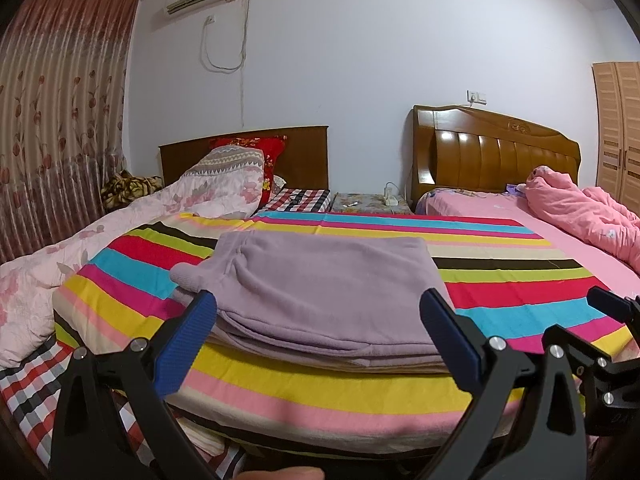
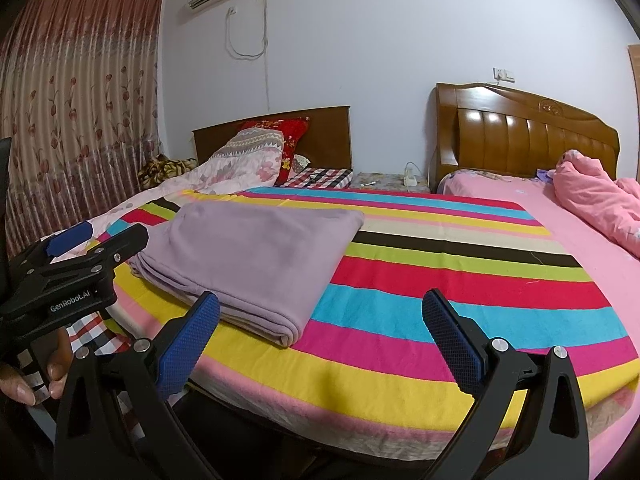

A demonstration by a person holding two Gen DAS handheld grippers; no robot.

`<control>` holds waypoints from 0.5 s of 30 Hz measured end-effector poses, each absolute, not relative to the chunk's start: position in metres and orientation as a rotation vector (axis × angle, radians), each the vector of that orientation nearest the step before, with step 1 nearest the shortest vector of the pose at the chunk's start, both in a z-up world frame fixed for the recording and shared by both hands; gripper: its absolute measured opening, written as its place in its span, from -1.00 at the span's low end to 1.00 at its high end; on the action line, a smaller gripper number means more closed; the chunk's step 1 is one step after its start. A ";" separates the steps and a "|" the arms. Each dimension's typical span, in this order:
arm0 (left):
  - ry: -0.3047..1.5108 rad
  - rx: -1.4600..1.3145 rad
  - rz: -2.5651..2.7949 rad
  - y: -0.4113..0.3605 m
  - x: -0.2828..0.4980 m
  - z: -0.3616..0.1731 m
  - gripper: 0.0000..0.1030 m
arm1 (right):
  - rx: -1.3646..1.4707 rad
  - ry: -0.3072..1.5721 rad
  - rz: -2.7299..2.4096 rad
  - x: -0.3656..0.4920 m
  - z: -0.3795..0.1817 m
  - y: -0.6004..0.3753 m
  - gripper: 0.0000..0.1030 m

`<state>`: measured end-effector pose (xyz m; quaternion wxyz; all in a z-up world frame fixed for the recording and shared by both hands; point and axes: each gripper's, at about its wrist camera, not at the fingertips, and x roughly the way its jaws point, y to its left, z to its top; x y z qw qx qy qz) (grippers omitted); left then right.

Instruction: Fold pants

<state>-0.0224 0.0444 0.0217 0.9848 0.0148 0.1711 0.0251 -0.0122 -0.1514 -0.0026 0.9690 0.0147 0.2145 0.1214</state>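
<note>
The lilac pants (image 1: pixel 320 288) lie folded into a flat rectangular stack on the striped blanket (image 1: pixel 520 300). They also show in the right wrist view (image 2: pixel 248 264), left of centre. My left gripper (image 1: pixel 318 304) is open and empty, held just in front of the near edge of the pants. My right gripper (image 2: pixel 320 304) is open and empty, to the right of the pants over the blanket. The left gripper shows at the left edge of the right wrist view (image 2: pixel 84 246), and the right gripper at the right edge of the left wrist view (image 1: pixel 612 304).
The striped blanket covers a bed whose near edge (image 2: pixel 360 420) is just ahead. A floral quilt (image 1: pixel 120 224) lies at left, a pink quilt (image 1: pixel 580 208) at right. Headboards (image 1: pixel 496 152), a nightstand (image 1: pixel 368 202) and curtains (image 1: pixel 60 120) stand behind.
</note>
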 end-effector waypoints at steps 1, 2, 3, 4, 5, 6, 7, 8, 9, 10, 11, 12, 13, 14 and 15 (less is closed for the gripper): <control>0.345 0.028 0.051 0.045 -0.023 0.021 0.97 | 0.028 0.434 0.247 -0.012 -0.003 -0.151 0.90; 0.345 0.026 0.053 0.045 -0.023 0.021 0.97 | 0.027 0.433 0.248 -0.012 -0.003 -0.152 0.90; 0.345 0.025 0.053 0.046 -0.023 0.021 0.97 | 0.026 0.433 0.248 -0.012 -0.003 -0.151 0.90; 0.346 0.024 0.055 0.046 -0.023 0.021 0.97 | 0.025 0.434 0.250 -0.012 -0.003 -0.151 0.90; 0.347 0.024 0.058 0.046 -0.023 0.021 0.97 | 0.024 0.435 0.252 -0.012 -0.004 -0.151 0.90; 0.347 0.024 0.059 0.046 -0.022 0.021 0.97 | 0.023 0.436 0.252 -0.012 -0.003 -0.152 0.90; 0.347 0.024 0.060 0.047 -0.022 0.021 0.97 | 0.022 0.437 0.253 -0.012 -0.003 -0.152 0.90; 0.347 0.024 0.061 0.047 -0.022 0.021 0.97 | 0.022 0.436 0.254 -0.012 -0.003 -0.153 0.90; 0.346 0.025 0.064 0.046 -0.022 0.022 0.97 | 0.022 0.436 0.253 -0.012 -0.003 -0.152 0.90; 0.346 0.025 0.065 0.046 -0.022 0.022 0.97 | 0.022 0.436 0.254 -0.012 -0.003 -0.152 0.90; 0.345 0.025 0.064 0.047 -0.022 0.022 0.97 | 0.021 0.436 0.254 -0.012 -0.003 -0.152 0.90; 0.346 0.025 0.063 0.046 -0.022 0.022 0.97 | 0.021 0.436 0.256 -0.012 -0.002 -0.153 0.90; 0.346 0.024 0.060 0.046 -0.022 0.022 0.97 | 0.020 0.437 0.258 -0.012 -0.003 -0.153 0.90; 0.348 0.024 0.058 0.047 -0.021 0.022 0.97 | 0.019 0.437 0.258 -0.012 -0.003 -0.153 0.90; 0.348 0.025 0.057 0.046 -0.021 0.022 0.97 | 0.018 0.438 0.260 -0.011 -0.002 -0.154 0.90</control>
